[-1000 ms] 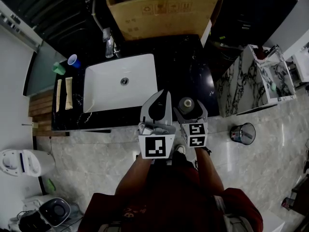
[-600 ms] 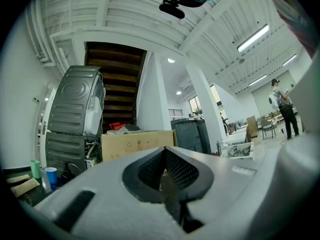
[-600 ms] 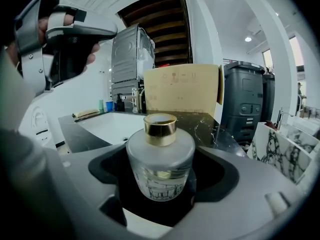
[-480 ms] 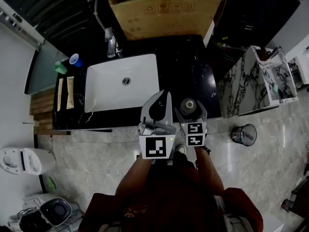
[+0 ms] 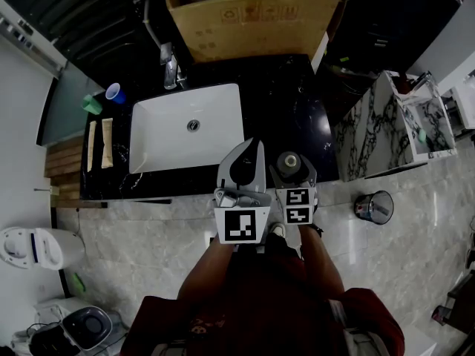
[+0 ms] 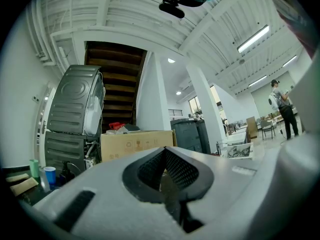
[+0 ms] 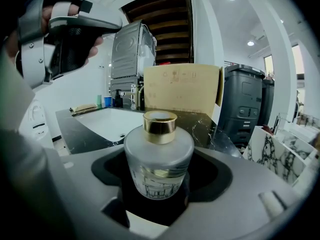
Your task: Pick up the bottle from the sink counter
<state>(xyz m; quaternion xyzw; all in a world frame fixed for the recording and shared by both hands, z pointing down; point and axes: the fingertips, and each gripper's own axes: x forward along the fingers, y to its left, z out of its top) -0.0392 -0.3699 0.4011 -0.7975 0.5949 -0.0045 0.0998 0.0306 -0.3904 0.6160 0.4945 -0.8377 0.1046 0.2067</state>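
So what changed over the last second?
The jaws of the right hand-held gripper have just been closing around the frosted glass bottle with a gold cap, with gaps showing at both sides. The bottle, the left hand-held gripper and the black marble counter look unchanged.

The right gripper (image 5: 292, 168) (its jaws just closing) bracketed the bottle (image 5: 288, 159) on the black counter (image 5: 282, 99), beside the white sink (image 5: 159, 139)

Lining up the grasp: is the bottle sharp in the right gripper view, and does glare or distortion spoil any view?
Right gripper view: bottle sharp, evenly lit, though the frame's edges bow from the wide lens. Head view: black counter dim, with a pale sheen. Left gripper view: left tongs soft up close, background clear.
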